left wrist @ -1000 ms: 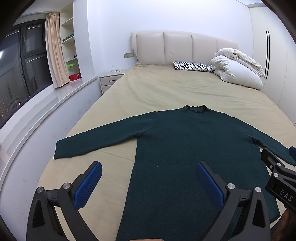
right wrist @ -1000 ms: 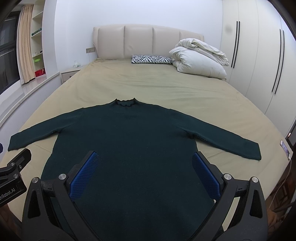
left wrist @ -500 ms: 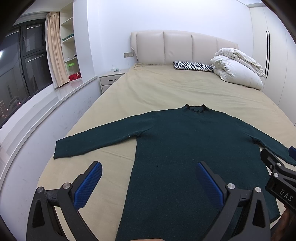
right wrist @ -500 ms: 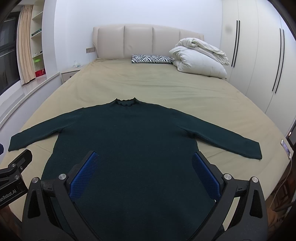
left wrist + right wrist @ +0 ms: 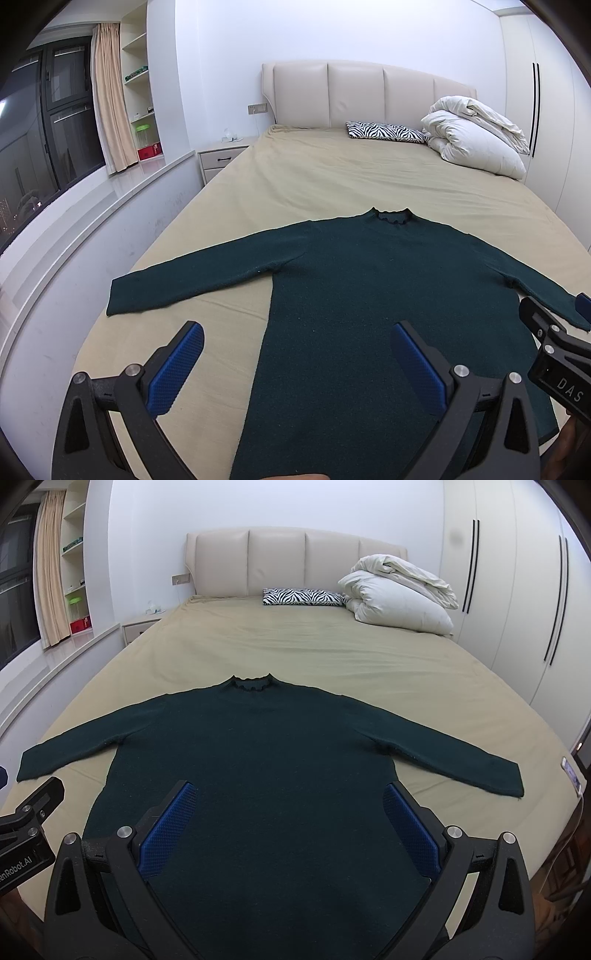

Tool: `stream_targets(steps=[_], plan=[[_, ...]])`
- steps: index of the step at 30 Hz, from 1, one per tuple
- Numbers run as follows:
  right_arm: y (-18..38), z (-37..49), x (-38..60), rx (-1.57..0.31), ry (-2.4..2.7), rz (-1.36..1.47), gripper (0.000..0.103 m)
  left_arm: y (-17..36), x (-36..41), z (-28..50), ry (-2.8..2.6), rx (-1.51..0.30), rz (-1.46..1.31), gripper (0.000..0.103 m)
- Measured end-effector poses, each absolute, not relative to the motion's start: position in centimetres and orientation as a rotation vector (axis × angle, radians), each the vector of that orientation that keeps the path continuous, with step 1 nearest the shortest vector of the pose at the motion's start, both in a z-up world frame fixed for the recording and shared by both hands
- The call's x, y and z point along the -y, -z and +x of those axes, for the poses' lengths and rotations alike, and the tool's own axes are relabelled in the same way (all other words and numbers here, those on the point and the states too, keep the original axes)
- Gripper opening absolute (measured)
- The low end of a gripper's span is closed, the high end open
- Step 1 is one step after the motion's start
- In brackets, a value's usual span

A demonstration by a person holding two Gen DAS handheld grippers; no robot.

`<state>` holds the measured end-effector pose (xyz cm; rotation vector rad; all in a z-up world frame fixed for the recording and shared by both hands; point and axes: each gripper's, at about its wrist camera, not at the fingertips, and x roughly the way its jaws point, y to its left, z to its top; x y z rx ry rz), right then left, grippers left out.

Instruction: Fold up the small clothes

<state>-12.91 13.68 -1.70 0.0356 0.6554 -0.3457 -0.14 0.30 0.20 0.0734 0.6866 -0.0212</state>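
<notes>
One dark green long-sleeved sweater [image 5: 258, 760], knitted, with a small ruffled collar [image 5: 252, 682]; laid flat and face-up on the near half of a bed [image 5: 332, 657] covered in a beige sheet, collar toward the headboard [image 5: 295, 561], both sleeves spread outward and angled slightly toward the foot of the bed, hem at the near edge

Two handheld grippers, black frames with blue textured pads:
- left gripper [image 5: 293, 363]: fingers spread wide, nothing between them; held above the near left part of the sweater, left finger over bare sheet, right finger over the body of the garment; not touching the fabric as far as can be seen
- right gripper [image 5: 290, 827]: fingers spread wide, empty; held above the lower body of the sweater, both pads over dark fabric; its frame also shows at the right edge of the left wrist view

Other items:
- zebra-print pillow [image 5: 303, 597], flat against the headboard
- white duvet [image 5: 402, 598], bundled at the far right corner of the bed
- nightstand [image 5: 221, 160], left of the bed
- wardrobe [image 5: 517, 590] with white doors, right wall
- window [image 5: 44, 129] with beige curtain [image 5: 109, 99], left wall
- built-in shelves [image 5: 142, 92] beside the curtain
</notes>
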Motion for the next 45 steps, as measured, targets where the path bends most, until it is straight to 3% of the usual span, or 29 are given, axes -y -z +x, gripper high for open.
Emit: stream_targets(steps=[21, 28, 38, 45], plan=[[2.1, -12.8, -13.5, -0.668, 0.339, 0.038, 0.103, 0.0, -0.6, -0.3, 0.022, -0.699, 0.051, 0.103], [2.9, -13.3, -11.2, -0.662, 0.332, 0.106, 0.103, 3.2, -1.0, -2.0, -0.030, -0.665, 0.084, 0.103], [7.3, -17.9, 8.4, -0.637, 0.450, 0.594, 0.103, 6.9, 2.0, -1.4, -0.113, -0.674, 0.323, 0.103], [15.5, -24.0, 26.7, -0.534, 0.615, 1.142, 0.097, 7.4, 3.8, 1.7, 0.025, -0.771, 0.192, 0.103]])
